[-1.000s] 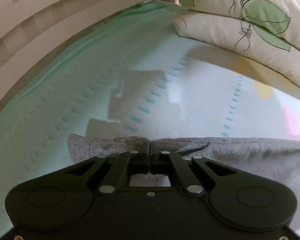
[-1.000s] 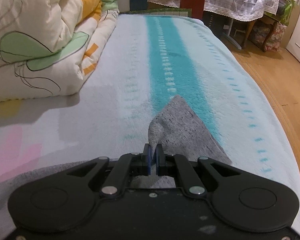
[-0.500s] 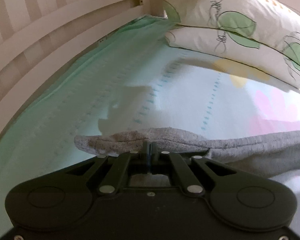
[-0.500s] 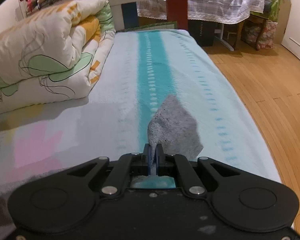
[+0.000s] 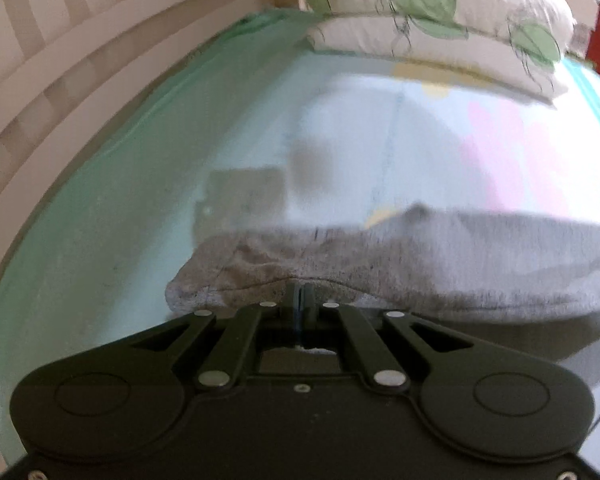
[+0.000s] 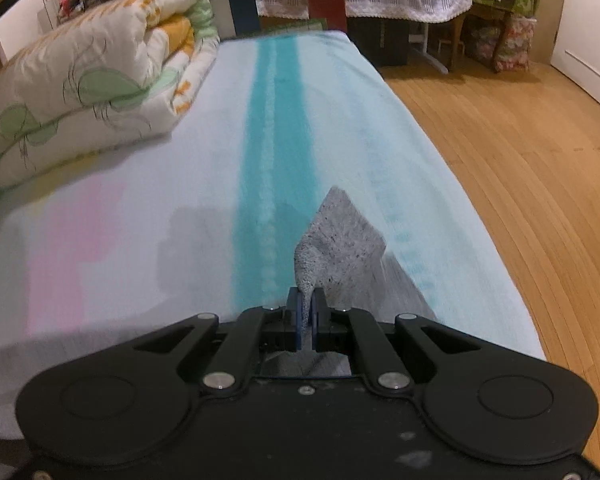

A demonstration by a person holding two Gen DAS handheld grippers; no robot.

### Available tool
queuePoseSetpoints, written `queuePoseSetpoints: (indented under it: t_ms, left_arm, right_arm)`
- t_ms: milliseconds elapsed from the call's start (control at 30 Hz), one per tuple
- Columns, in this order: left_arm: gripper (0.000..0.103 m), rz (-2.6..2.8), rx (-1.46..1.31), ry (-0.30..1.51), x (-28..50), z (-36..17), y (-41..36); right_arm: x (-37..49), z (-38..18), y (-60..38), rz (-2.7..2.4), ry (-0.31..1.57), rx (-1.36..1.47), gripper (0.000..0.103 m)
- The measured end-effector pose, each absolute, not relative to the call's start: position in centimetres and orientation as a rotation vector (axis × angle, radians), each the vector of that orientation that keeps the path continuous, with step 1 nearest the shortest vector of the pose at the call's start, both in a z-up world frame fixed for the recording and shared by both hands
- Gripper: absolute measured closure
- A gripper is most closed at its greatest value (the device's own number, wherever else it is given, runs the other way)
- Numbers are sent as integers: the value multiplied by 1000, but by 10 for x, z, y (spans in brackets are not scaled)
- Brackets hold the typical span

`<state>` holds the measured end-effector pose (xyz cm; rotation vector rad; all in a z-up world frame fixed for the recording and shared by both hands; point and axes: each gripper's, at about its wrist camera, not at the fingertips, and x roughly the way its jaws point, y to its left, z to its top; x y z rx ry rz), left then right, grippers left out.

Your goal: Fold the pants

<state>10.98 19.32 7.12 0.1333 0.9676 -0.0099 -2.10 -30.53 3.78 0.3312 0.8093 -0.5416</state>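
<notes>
Lifted grey pants point(image 5: 440, 256), now doubled, sagging

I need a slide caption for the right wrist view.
Right gripper shut on grey knit pants, lifting a corner above the turquoise-striped bed sheet.

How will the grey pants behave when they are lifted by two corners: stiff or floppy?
Probably floppy: the grey pants sag in a soft roll beside the left claw. The corner pinched in the right claw droops into a limp point. The knit looks fuzzy, so it likely will not slip out.
</notes>
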Motion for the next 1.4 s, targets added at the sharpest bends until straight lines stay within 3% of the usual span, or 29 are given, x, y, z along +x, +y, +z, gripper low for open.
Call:
queuePoseSetpoints:
  t_ms: [433,533,833,933,1200,1400]
  left_arm:
    - [102,-76,209,1080,81,59,196]
    - [101,-79,248,1045,75,66,190]
    - [94,-137,233,928,69,97,169]
    - [90,-153,218,901,79,100,152]
    - [84,-179,210,906,108,87,97]
    - [84,-102,186,956,133,80,122]
  right_arm:
    - [-54,5,-306,-474,1010,394,93]
    - [-70,13,-307,-477,993,420,89]
    - [-170,79,-326,-627,855,452,88]
    - [-189,92,-340,-670,806,473,82]
    - [-129,45,-349,-636,793,556,78]
    - [-64,9,-348,-644,800,522,77]
